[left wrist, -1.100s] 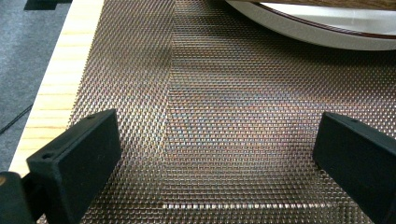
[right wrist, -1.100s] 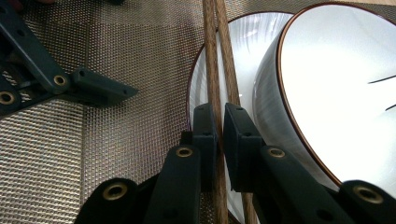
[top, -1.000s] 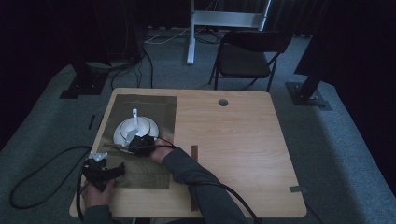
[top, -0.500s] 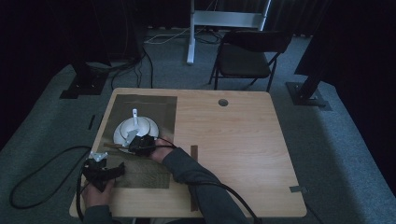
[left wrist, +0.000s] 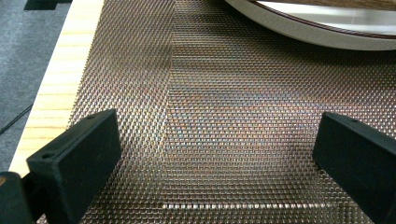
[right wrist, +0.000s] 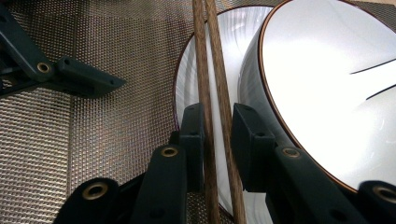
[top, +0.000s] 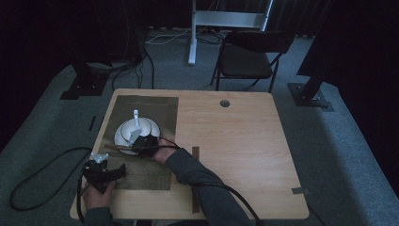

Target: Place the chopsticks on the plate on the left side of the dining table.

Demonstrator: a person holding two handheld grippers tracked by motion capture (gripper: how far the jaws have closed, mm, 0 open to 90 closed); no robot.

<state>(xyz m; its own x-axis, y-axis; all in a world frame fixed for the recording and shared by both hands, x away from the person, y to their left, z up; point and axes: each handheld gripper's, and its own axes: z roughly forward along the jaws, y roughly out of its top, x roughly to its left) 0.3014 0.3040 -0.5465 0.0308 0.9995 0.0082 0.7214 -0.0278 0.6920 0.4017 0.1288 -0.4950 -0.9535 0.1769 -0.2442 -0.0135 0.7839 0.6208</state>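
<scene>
From the high view the setup was pretty plain: a wooden table (top: 235,155) with a dark woven placemat (top: 155,108) toward its left side, a white plate (top: 123,136) and bowl (top: 143,126) sitting on the mat, and a white spoon (top: 136,117) poking out of the bowl toward the upper part of the frame. The right gripper (top: 143,145) sat at the lower edge of the plate, and the left gripper (top: 104,173) hung back at the lower left, over the near corner of the mat.

The right gripper view gave what the overhead shot was too small to show. A pair of brown wooden chopsticks (right wrist: 210,84) ran straight up the frame between the two black jaws, lying across the plate rim just left of the bowl. The jaws had just been opening, with the chopsticks between them; a gap showed on both sides, so the grip looked released rather than clenched. The other gripper showed in the upper left of that frame.

The left gripper view was just mat texture, with the plate's rim (left wrist: 299,32) curving across the upper right. Its jaws stood wide apart, released, with nothing between them.

No brands, labels or readable writing anywhere, as far as could be made out.
</scene>
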